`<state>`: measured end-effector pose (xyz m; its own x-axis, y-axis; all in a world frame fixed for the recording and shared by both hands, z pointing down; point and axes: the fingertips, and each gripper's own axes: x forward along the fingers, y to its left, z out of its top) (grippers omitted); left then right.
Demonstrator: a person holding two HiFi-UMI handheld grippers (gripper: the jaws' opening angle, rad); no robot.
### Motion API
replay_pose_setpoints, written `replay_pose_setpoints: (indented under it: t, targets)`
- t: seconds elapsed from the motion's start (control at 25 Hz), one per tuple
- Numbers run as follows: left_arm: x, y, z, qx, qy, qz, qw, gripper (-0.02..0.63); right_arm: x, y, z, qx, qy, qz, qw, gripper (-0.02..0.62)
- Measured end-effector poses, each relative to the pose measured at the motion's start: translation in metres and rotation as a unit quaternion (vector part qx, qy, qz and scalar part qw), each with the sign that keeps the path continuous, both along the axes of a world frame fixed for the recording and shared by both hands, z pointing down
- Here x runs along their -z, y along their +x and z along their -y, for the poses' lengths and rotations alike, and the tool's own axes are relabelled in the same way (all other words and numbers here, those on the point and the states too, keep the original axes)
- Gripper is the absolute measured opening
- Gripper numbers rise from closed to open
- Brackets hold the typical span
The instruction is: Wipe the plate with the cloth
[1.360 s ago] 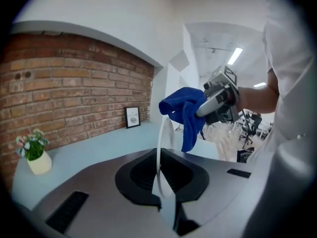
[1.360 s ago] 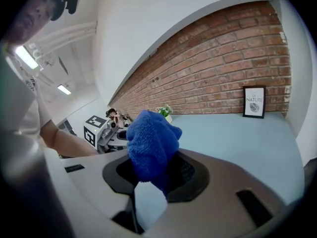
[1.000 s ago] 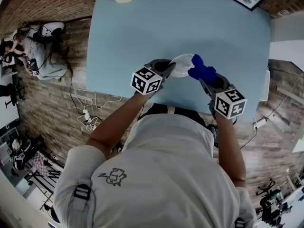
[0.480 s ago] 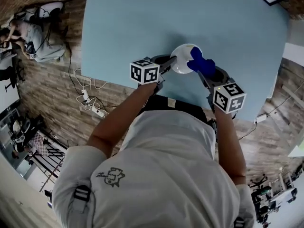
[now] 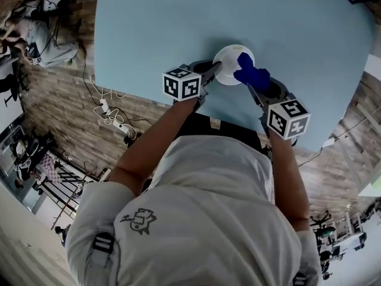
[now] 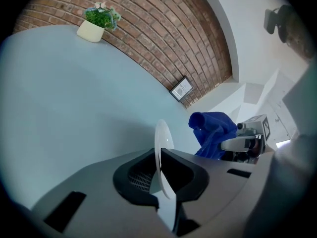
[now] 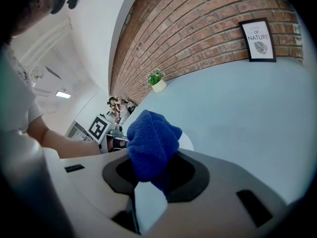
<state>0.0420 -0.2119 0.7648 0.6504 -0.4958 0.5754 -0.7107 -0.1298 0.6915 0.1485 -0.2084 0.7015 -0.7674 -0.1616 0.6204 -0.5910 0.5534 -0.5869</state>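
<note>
The left claw (image 5: 212,72) is pinching the white plate (image 5: 231,63) by its rim. In the left gripper view the two jaws stand nearly together with only the plate's thin edge between them, and the plate rises edge-on out of the grip. Held at the side nearest the person's left, the plate has its whole face free, which looks like the reason for this grip: one claw steadies, the other works. The right claw (image 5: 257,83) is pressed shut on a bunched blue cloth (image 5: 250,71). The right gripper view shows the wad pushing up and forward from between the jaws, so soft cloth rather than hard jaw leads toward the plate. In the head view the cloth overlaps the plate's right-hand rim and seems to touch it, though contact cannot be confirmed. The plate is over the pale blue counter (image 5: 155,28), close to the counter's near edge and about midway along it; whether it rests on the counter or hangs just above it cannot be told. A potted plant (image 6: 94,26) and a framed print (image 7: 256,39) stand well apart at the far edge by the brick wall, out of the way. By the look of it, wiping is at hand or just under way, and a stroke will need a firm hold on the rim so the plate does not twist.
</note>
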Motion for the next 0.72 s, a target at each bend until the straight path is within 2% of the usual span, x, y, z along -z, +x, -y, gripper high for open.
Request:
replay_pose_setpoints:
  t: [0.12,0.28,0.52,0.64,0.72]
  targets:
    - [-0.006,-0.003,0.009,-0.005,0.011,0.036,0.9993,0.023,-0.006,-0.001,0.006,0.004,-0.005,0.002,1.0,0.117]
    - [-0.016,-0.002,0.011,-0.02,0.018,0.092,0.9954,0.059,-0.015,0.002,0.004,0.007,-0.015,0.007,1.0,0.117]
    - [-0.031,-0.005,0.016,-0.024,0.012,0.148,0.9886,0.175,-0.021,0.003,0.009,0.008,-0.013,0.012,1.0,0.117]
    - [-0.034,-0.004,0.015,-0.032,0.017,0.179,0.9832,0.178,-0.025,0.004,0.009,0.005,-0.014,0.015,1.0,0.117]
    - [-0.034,-0.006,0.015,-0.029,0.02,0.2,0.9791,0.218,-0.027,0.003,0.009,0.005,-0.015,0.015,1.0,0.117]
